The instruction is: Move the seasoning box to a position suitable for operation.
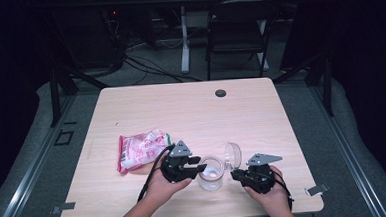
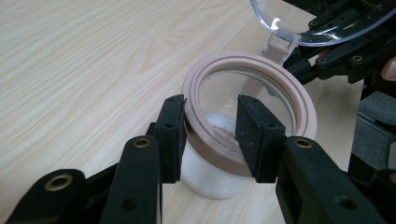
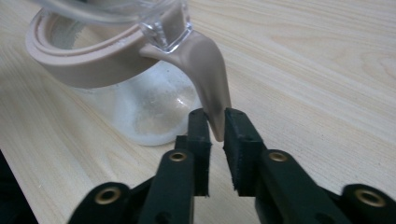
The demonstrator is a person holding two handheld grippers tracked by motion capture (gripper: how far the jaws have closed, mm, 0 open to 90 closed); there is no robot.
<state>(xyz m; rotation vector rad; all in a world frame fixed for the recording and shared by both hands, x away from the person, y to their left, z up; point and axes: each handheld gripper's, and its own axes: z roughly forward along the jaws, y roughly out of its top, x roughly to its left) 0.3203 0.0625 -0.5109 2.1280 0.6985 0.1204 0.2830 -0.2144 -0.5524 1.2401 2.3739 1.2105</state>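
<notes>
**Jar held at the rim, lid tab pinched, near the bench's front edge**

A pink-and-white snack bag (image 1: 142, 149) lies flat on the bench (image 1: 191, 108) just left of the left tool (image 1: 200, 167), near it but not touching; its cable trails beside the bag. A small dark round cap (image 1: 220, 93) sits well apart near the far edge. Beyond the bench a folding chair (image 1: 239, 31) and a white post stand on the grey floor.

The clear jar (image 1: 210, 173) with a beige rim stands upright between the two tools, close to the front edge. The left tool's jaws are partly spread and straddle the rim (image 2: 252, 100), one pad outside the wall, one inside the mouth. The right tool (image 3: 215, 135) has its jaws nearly pressed together, pinching the tip of the beige tab (image 3: 210, 70) that hangs from the rim. The clear hinged lid (image 1: 232, 155) stands tilted open above that tab.

The far half of the bench lies bare; the right side is open out to a metal clip (image 1: 317, 189) at the corner.
</notes>
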